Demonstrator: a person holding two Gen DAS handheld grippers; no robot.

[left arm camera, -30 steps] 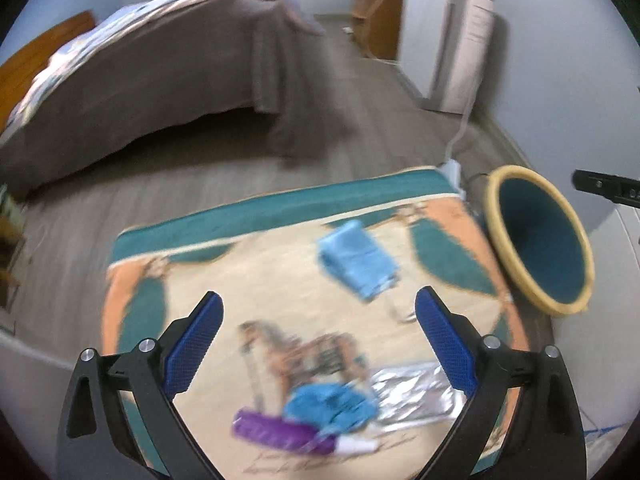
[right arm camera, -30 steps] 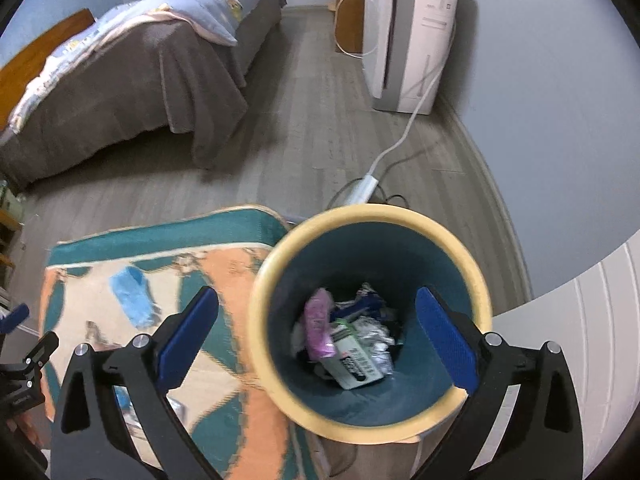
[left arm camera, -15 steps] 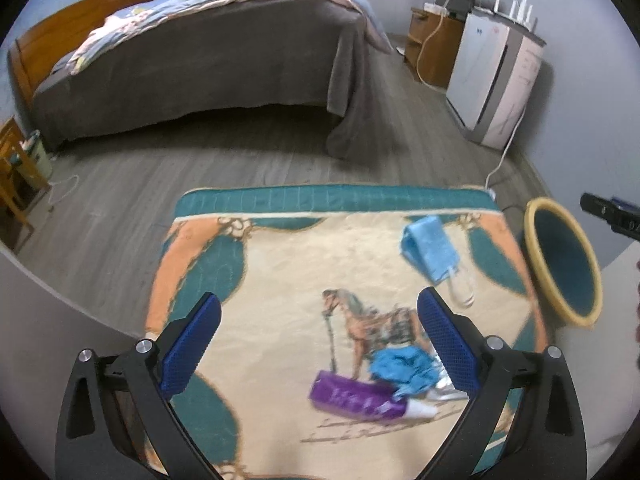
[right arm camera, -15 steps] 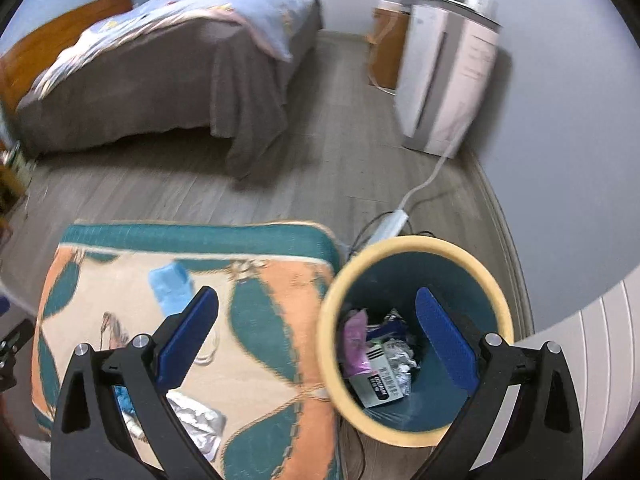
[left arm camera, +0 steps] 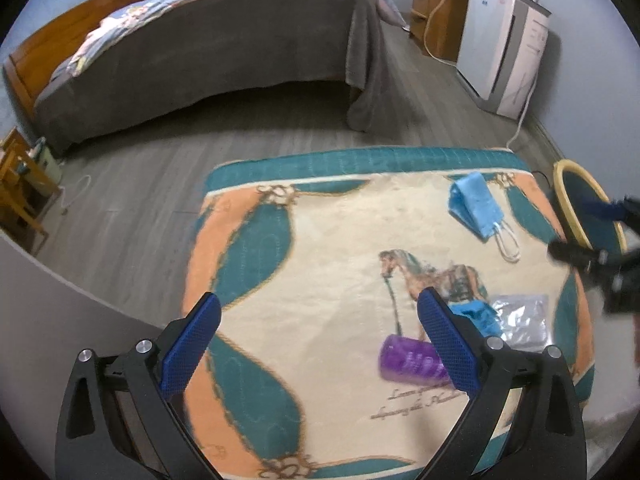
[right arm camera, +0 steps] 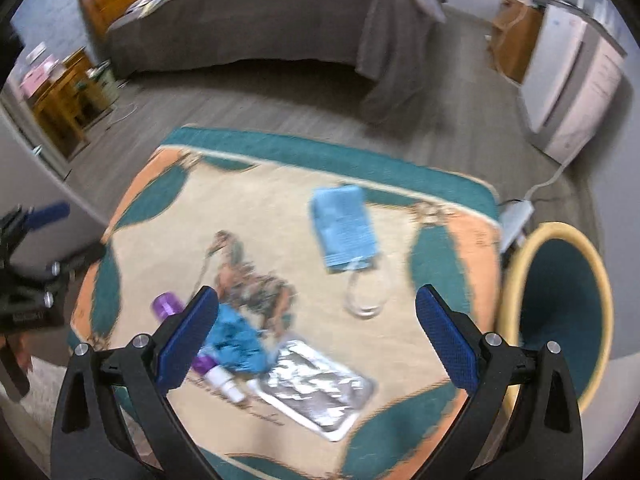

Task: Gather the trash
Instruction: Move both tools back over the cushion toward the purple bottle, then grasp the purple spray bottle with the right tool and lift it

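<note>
Trash lies on a patterned rug (left arm camera: 320, 264) (right arm camera: 264, 216). A blue face mask (left arm camera: 476, 206) (right arm camera: 344, 226) sits toward the far right. Near the front lie a purple tube (left arm camera: 412, 362) (right arm camera: 168, 305), a crumpled blue wrapper (left arm camera: 478, 318) (right arm camera: 236, 338) and a silver foil packet (left arm camera: 522, 320) (right arm camera: 316, 394). A yellow-rimmed teal bin (left arm camera: 576, 204) (right arm camera: 560, 316) stands off the rug's right edge. My left gripper (left arm camera: 320, 344) is open above the rug's near left, nothing between its fingers. My right gripper (right arm camera: 320, 344) is open above the foil packet and mask, also empty.
A bed with a grey cover (left arm camera: 224, 40) (right arm camera: 248, 28) fills the back. A white appliance (left arm camera: 504, 40) (right arm camera: 572, 80) and its cable (right arm camera: 548, 182) stand at the right wall. Wooden furniture (left arm camera: 20, 184) (right arm camera: 68, 108) is at the left. Grey floor lies between rug and bed.
My right gripper has swung left from over the bin to over the rug's trash. My left gripper's view has shifted left, so the trash now sits by its right finger.
</note>
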